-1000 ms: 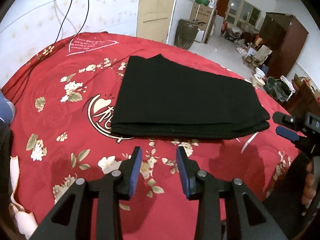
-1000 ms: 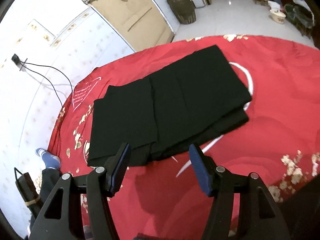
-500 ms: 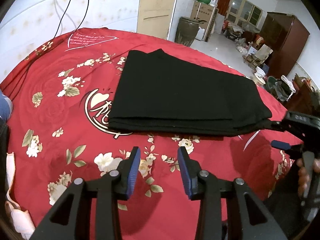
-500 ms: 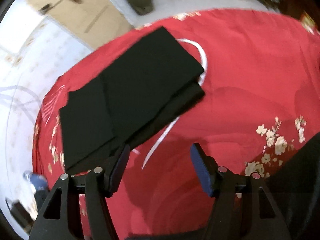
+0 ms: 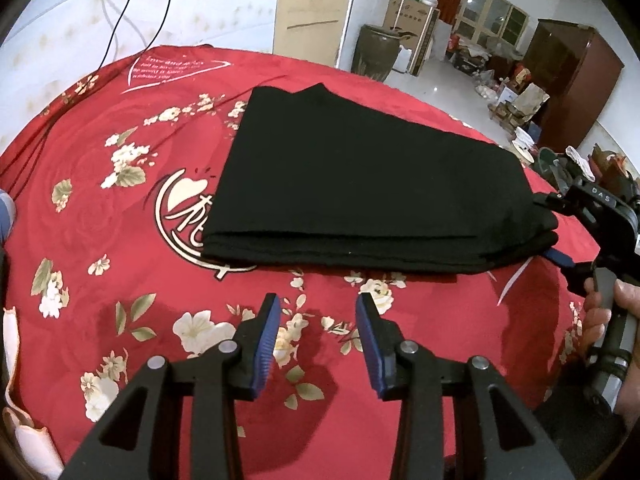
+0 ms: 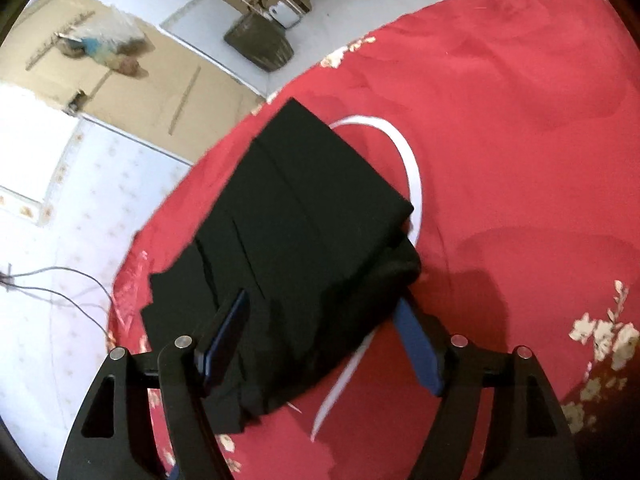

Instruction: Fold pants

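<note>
Red floral bedspread (image 5: 120,288) bears black pants (image 5: 360,184); right gripper (image 6: 320,336) just widening astride them, left gripper (image 5: 316,320) part-open.

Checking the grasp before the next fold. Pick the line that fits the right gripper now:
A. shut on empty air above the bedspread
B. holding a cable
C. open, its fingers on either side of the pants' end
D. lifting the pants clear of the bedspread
C: the right gripper stands open, its jaws just widened, with the end of the pants between its fingers, still lying on the bedspread.

Left gripper (image 5: 316,304) hangs with jaws partly apart and empty; right gripper (image 6: 324,312), jaws just widened, straddles the pants' (image 6: 304,216) end.
</note>
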A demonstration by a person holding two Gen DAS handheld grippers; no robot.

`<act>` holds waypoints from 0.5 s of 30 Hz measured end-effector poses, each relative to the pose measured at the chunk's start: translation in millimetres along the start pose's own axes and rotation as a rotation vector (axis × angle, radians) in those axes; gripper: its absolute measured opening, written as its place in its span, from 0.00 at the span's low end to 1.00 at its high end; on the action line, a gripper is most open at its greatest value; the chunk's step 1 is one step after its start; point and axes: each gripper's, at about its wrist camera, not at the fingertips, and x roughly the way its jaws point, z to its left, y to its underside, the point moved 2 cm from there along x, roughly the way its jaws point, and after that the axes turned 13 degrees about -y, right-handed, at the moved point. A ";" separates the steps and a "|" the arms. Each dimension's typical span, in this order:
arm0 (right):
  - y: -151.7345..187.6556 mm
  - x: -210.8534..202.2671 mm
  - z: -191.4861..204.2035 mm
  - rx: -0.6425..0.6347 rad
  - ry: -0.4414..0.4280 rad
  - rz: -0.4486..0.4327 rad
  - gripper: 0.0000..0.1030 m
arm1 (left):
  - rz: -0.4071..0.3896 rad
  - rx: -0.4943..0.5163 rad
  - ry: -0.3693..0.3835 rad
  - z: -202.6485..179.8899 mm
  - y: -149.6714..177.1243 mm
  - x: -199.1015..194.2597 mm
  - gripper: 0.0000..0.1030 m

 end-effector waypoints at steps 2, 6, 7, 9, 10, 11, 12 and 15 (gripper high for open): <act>-2.2 7.6 -4.4 0.005 0.009 0.009 0.72 | 0.011 0.001 -0.004 -0.2 0.9 3.4 0.40; -8.6 9.0 -4.4 -0.015 0.054 -0.012 0.45 | 0.021 0.006 -0.007 -1.1 2.5 6.2 0.40; -10.3 8.5 -8.9 0.007 0.059 -0.013 0.26 | 0.020 0.006 -0.008 -1.0 2.4 6.0 0.40; -12.6 8.7 -14.5 0.038 0.038 -0.005 0.25 | 0.019 0.001 -0.007 -0.5 2.2 6.0 0.40; -13.4 9.7 -12.9 0.026 0.043 0.001 0.24 | 0.018 -0.004 -0.008 0.6 1.6 5.6 0.40; -13.5 9.5 -11.6 0.016 0.049 0.005 0.23 | 0.017 -0.008 -0.011 2.1 0.6 5.5 0.40; -13.7 9.5 -8.1 -0.003 0.059 0.011 0.22 | 0.014 -0.015 -0.013 3.8 -0.2 4.4 0.40; -14.2 2.4 12.7 -0.092 0.046 0.017 0.17 | -0.002 -0.046 -0.014 11.4 -4.8 0.3 0.40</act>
